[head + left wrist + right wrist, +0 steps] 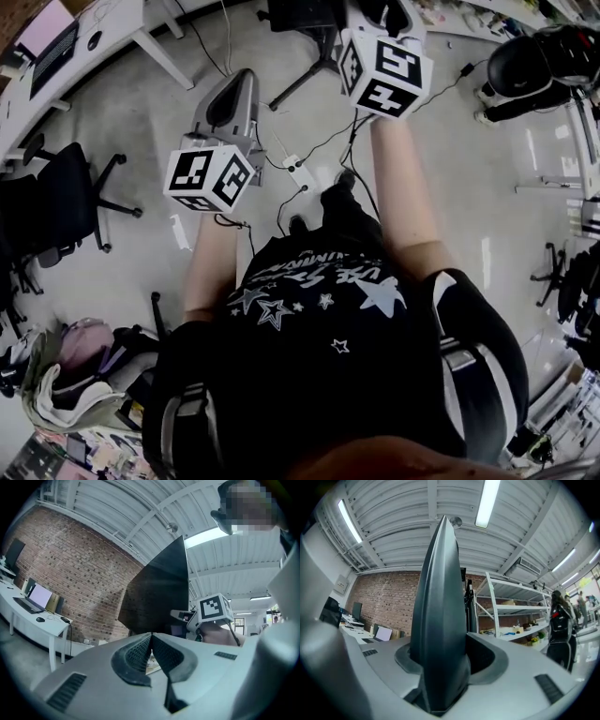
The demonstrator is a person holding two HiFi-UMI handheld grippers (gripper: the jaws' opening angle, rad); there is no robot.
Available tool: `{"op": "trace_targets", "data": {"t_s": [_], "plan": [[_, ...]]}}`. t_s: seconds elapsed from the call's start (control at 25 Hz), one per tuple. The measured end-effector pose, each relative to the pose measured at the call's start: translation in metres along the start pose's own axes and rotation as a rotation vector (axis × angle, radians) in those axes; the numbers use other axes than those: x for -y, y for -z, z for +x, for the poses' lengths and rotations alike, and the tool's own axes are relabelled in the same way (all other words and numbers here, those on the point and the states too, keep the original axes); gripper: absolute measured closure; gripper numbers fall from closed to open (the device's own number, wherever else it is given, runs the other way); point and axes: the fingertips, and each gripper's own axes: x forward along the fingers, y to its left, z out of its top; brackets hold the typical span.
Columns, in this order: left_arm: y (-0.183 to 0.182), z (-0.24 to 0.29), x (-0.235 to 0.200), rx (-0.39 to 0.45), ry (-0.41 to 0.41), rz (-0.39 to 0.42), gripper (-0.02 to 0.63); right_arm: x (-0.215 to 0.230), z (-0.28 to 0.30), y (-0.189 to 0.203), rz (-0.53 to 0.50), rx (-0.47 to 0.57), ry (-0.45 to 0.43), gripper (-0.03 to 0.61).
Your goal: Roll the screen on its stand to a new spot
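Observation:
The screen [440, 620] is a dark, thin panel seen edge-on, rising between the jaws of my right gripper [445, 660], which is shut on its edge. In the left gripper view the same screen [159, 590] shows as a broad black panel, with the right gripper's marker cube [215, 609] at its right edge. My left gripper [151, 638] is shut on nothing, its ribbed pads [138, 653] pressed together, a little short of the screen. From the head view the right gripper [384, 14] is held far forward and the left gripper [234, 89] lower left. The stand is hidden.
A white desk [84, 56] with a laptop [52, 33] runs along the far left, a black office chair [66, 197] beside it. A power strip [300, 173] and cables lie on the floor ahead. Black chairs [525, 66] stand far right. Metal shelves [511, 616] stand beyond.

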Motion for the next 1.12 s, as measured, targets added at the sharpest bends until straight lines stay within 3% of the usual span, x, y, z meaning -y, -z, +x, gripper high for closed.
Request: {"op": "trace_targets", "data": {"t_s": [1.12], "plan": [[0.019, -0.083, 0.088, 0.009, -0.050, -0.032, 0.601, 0.020, -0.158, -0.019, -0.003, 0.036, -0.020, 0.367]]}}
